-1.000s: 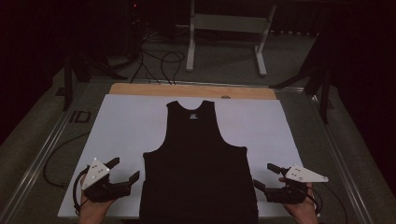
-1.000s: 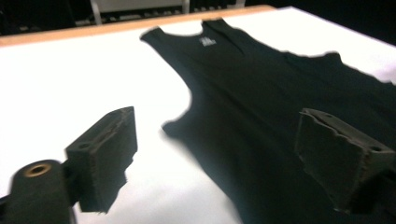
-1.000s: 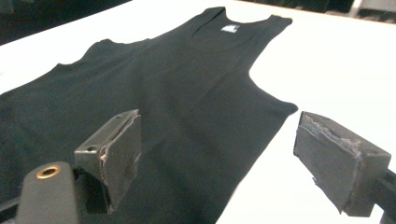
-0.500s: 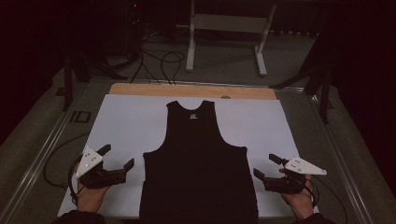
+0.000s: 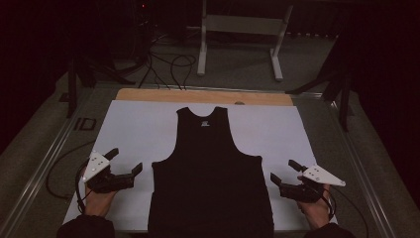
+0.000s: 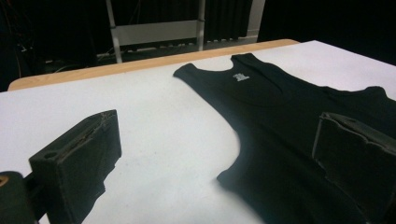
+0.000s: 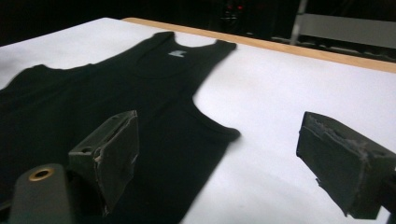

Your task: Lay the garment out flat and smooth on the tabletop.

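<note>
Your black vest (image 5: 212,173) lies flat mid-bench, hem toward you. Left claw (image 5: 125,164), jaws just opened wide and empty, sits off the vest's left edge; right claw (image 5: 284,173), jaws apart, off its right edge. Bare white bench (image 5: 138,129) surrounds it.

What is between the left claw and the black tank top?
Just bare white table cover, seen from the high view, between the open left claw and the black tank top.

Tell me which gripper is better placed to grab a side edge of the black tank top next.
Left, narrowly. The left gripper has just opened wide, and its inner jaw already overlaps the black tank top in its own view. The right gripper is open too, flanking the opposite edge.
</note>
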The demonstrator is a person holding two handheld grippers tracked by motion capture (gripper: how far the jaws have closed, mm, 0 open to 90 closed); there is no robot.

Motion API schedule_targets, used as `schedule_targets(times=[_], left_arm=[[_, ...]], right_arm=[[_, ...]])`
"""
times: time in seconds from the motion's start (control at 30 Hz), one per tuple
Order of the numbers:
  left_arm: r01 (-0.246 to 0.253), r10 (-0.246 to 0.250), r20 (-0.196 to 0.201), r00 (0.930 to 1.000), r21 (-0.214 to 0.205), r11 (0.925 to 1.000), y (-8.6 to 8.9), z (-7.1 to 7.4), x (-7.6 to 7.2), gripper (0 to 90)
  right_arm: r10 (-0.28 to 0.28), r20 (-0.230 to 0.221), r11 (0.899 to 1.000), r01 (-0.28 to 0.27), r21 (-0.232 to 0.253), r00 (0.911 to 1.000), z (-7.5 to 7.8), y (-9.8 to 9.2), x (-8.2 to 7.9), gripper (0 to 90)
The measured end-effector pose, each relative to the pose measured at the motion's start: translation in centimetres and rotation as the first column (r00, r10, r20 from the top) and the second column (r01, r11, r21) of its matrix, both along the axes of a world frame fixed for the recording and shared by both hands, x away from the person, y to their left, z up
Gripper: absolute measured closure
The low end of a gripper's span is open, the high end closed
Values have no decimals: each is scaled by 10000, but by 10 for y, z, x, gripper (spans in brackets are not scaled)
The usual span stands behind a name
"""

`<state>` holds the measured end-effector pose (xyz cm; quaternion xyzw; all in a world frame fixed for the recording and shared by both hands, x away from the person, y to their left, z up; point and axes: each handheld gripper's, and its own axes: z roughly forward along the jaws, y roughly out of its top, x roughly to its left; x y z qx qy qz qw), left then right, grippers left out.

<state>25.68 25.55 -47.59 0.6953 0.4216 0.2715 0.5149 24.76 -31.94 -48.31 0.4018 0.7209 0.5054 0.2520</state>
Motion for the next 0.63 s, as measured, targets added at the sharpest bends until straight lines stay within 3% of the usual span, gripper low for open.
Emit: schedule_targets(times=[0.3,0.63], left_arm=[[-39,40,-136,9999,95,9999,5,-7,-8,23],[-298,299,-31,9995,179,9994,5,-8,-10,25]], right_arm=[[-190,485,9998,196,-107,9986,-3,-6,-10,117],[-619,447,9980,624,-100,9971,-7,-12,-6,107]])
